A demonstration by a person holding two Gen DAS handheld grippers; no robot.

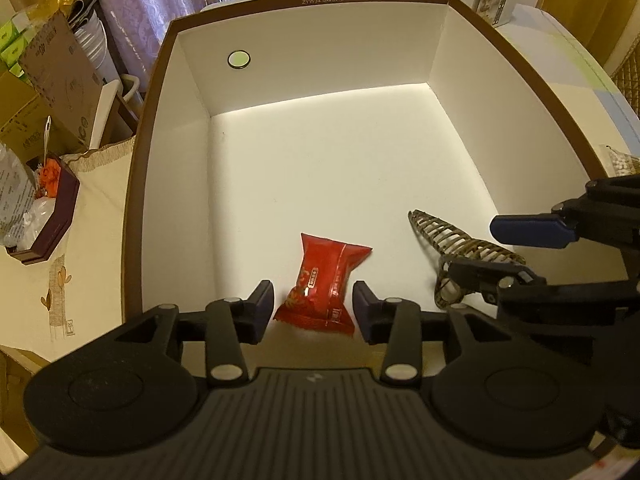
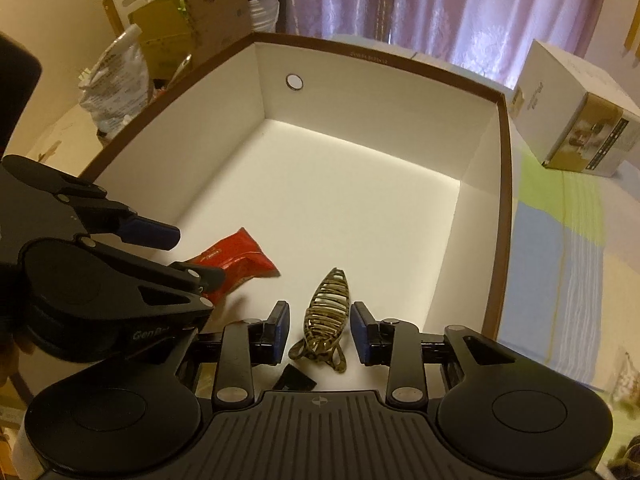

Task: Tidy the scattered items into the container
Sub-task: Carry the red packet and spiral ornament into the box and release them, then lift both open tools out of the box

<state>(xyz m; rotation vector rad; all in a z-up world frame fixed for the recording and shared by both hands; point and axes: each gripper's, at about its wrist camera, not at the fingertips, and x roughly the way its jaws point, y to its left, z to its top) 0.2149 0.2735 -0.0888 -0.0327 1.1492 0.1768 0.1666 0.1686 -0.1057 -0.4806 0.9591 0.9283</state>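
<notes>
Two grippers above an open-topped box (image 1: 304,0).
Left gripper (image 1: 314,304) stands wide around the red packet (image 1: 324,286); right gripper (image 2: 320,326) stands wide around the hair claw (image 2: 326,312); both items lie on the box floor.

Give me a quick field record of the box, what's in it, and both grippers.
container: white box with brown rim, open top
red snack packet: lying on box floor, between the open jaws of the left gripper, apparently not clamped
gold-brown hair clip: lying on box floor, between the open jaws of the right gripper
box wall: one round hole
outside box: cartons, bags, tablecloth
</notes>
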